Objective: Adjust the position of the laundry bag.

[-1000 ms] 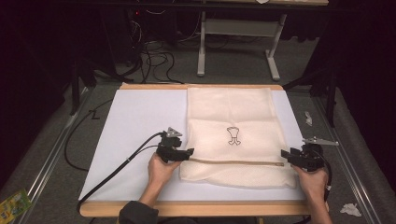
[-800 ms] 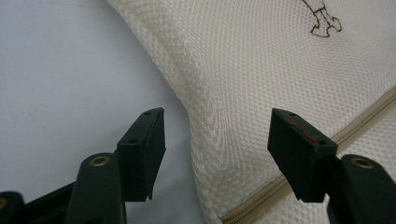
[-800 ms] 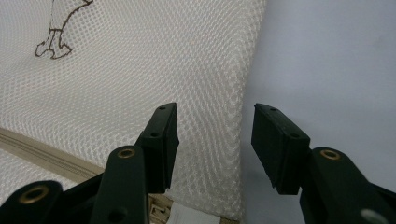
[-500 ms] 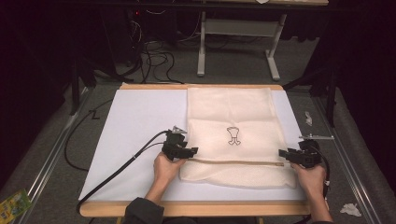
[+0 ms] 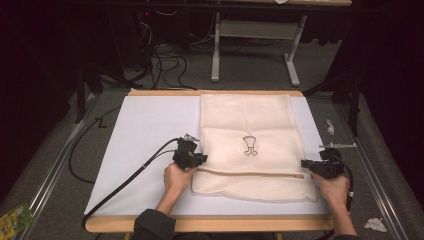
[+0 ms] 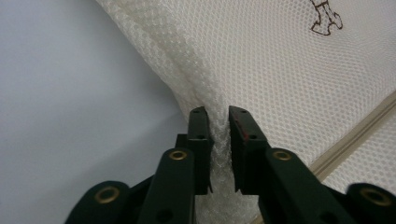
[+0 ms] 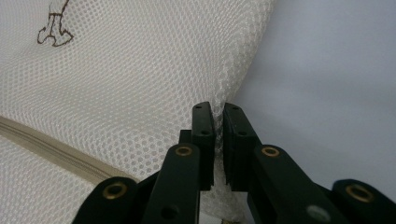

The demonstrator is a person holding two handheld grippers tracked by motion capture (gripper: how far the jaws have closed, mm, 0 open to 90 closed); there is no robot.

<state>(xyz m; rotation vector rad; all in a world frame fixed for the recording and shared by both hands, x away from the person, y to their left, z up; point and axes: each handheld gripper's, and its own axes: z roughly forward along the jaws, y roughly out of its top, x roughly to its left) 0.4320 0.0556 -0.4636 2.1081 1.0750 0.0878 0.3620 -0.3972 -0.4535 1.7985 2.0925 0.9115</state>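
Observation:
A cream mesh bag [image 5: 250, 125] lies flat on the white table top, with a brown emblem [image 5: 249, 145] at its middle and a tan zipper [image 5: 250, 174] running across near its front. My left gripper [image 5: 202, 160] is at the bag's left edge, level with the zipper. Its jaws have just been closing and now pinch a fold of the mesh [image 6: 280, 70] in the left gripper [image 6: 218, 114]. At the right edge, my right gripper [image 5: 303, 163] has also just closed. In the right gripper view the right gripper [image 7: 218, 109] clamps the mesh [image 7: 116, 84] rim.
The white table top [image 5: 150, 130] has a wooden rim, with bare room left of the bag. A black cable [image 5: 125, 185] trails from the left gripper over the front left. A grey frame [image 5: 250, 30] stands beyond the table. A green packet [image 5: 15, 217] and crumpled paper [image 5: 374, 224] lie on the floor.
Both grippers' jaws have closed onto the bag's side edges. The hands have stayed almost where they were, and the bag lies as before.

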